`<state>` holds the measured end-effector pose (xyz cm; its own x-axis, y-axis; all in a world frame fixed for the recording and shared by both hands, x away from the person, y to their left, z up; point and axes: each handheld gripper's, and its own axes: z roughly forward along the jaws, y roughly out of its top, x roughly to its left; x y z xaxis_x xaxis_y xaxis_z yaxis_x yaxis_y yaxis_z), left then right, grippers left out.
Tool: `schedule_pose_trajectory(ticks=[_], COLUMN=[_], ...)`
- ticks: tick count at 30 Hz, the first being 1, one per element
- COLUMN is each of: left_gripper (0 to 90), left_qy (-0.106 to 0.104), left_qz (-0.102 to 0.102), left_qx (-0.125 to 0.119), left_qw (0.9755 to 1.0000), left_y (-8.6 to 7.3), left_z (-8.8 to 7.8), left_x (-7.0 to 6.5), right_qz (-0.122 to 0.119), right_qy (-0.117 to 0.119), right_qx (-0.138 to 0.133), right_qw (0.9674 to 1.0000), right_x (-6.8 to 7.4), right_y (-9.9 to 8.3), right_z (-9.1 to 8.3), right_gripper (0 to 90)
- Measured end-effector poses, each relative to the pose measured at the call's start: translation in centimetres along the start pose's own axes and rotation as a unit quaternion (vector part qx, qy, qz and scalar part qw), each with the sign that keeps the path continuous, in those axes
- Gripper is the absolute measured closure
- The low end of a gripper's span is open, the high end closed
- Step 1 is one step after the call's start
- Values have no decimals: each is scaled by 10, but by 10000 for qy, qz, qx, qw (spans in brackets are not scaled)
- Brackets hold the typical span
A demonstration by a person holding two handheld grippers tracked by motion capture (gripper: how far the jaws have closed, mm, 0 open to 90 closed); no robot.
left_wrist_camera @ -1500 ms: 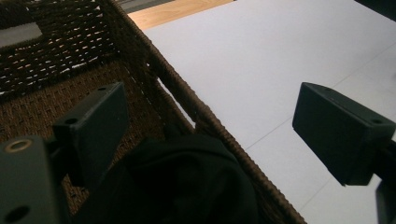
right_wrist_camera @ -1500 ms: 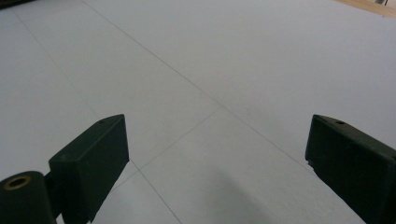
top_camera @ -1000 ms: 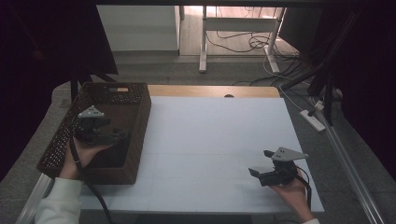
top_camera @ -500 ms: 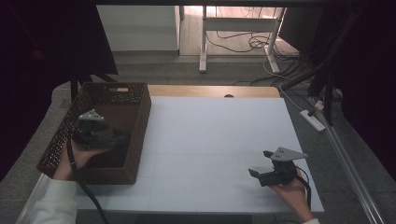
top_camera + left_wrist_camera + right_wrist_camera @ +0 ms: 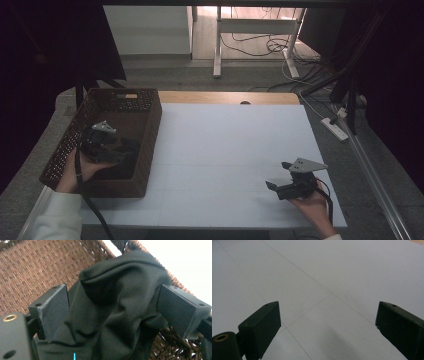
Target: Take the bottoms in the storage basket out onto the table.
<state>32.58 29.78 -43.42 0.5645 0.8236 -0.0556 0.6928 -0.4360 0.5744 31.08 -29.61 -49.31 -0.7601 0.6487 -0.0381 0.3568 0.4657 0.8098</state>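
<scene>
Dark cloth [image 5: 117, 315], bunched and creased, down inside the wicker basket [image 5: 150, 130], against the basket's near right corner. Seen in the left gripper view as black-green fabric humped up between the two jaws, one fold rising toward the basket's rim, brown weave behind it and to both sides. Reads in the high view as a dark mass [image 5: 127, 155] low in the basket, hard to separate from the gripper's own black body in the dim light.

Left gripper [image 5: 113, 298] lowered into the basket from the near side, hand [image 5: 82, 172] wrapped behind it, cable trailing back over the basket's near wall. Jaws spread wide on either side of the cloth, fabric pressing up between them and touching the inner faces, not pinched flat; possibly only resting against it, since the actual contact sits in shadow. Placed in the high view [image 5: 120, 150] toward the basket's right wall, grey three-cornered plate on top, tilted.

Right gripper [image 5: 277, 176] well apart from the basket, far to the right of it, over the white table [image 5: 225, 145] near the front edge. Jaws released, gaping, nothing between them; pointing leftward, back toward the basket. Bare white surface with thin seam lines under the same gripper [image 5: 328, 322] in the right gripper view.

Basket itself at the table's left edge, long side running away from the person.
</scene>
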Motion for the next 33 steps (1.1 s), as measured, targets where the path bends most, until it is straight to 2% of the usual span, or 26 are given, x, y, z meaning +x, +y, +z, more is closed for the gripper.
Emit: schedule_pose_trajectory(ticks=[6, 10, 16, 18, 23, 26, 27, 28, 29, 31, 33], left_gripper=[119, 120, 139, 146, 174, 241, 290, 389, 431, 515, 626], left_qy=[-3, -110, -248, -283, -343, -491, -630, -715, -784, -823, -822], left_qz=[0, -12, 103, 134, 255, 281, 291, 292, 280, 308, 289], left_qx=[239, 447, 676, 755, 1110, 1278, 1360, 1418, 1522, 1627, 1614], left_qw=[9997, 9989, 9974, 9967, 9929, 9902, 9883, 9869, 9848, 9827, 9830], left_y=[0, 1, 4, 4, 7, 7, 8, 8, 8, 8, 8], left_z=[4, 10, 16, 18, 27, 32, 34, 36, 39, 42, 42], left_x=[3, 5, 5, 5, 5, 5, 7, 8, 8, 8, 9], right_qz=[-1, 4, -1, -17, -9, -10, -8, -6, -8, -9, -11], right_qy=[11, 18, 39, 38, 42, 44, 44, 45, 45, 44, 43], right_qx=[13, 25, 61, 88, 117, 126, 128, 134, 136, 141, 142], right_qw=[10000, 10000, 10000, 10000, 9999, 9999, 9999, 9999, 9999, 9999, 9999], right_x=[0, 0, 0, 0, 0, 0, 0, 0, 0, 0, 0], right_y=[0, -1, -1, -1, -1, -1, -1, -1, -1, -1, -1], right_z=[1, 2, 2, 3, 3, 4, 4, 4, 4, 4, 4], right_gripper=[60, 60, 60, 60, 60, 60, 60, 60, 60, 60, 60])
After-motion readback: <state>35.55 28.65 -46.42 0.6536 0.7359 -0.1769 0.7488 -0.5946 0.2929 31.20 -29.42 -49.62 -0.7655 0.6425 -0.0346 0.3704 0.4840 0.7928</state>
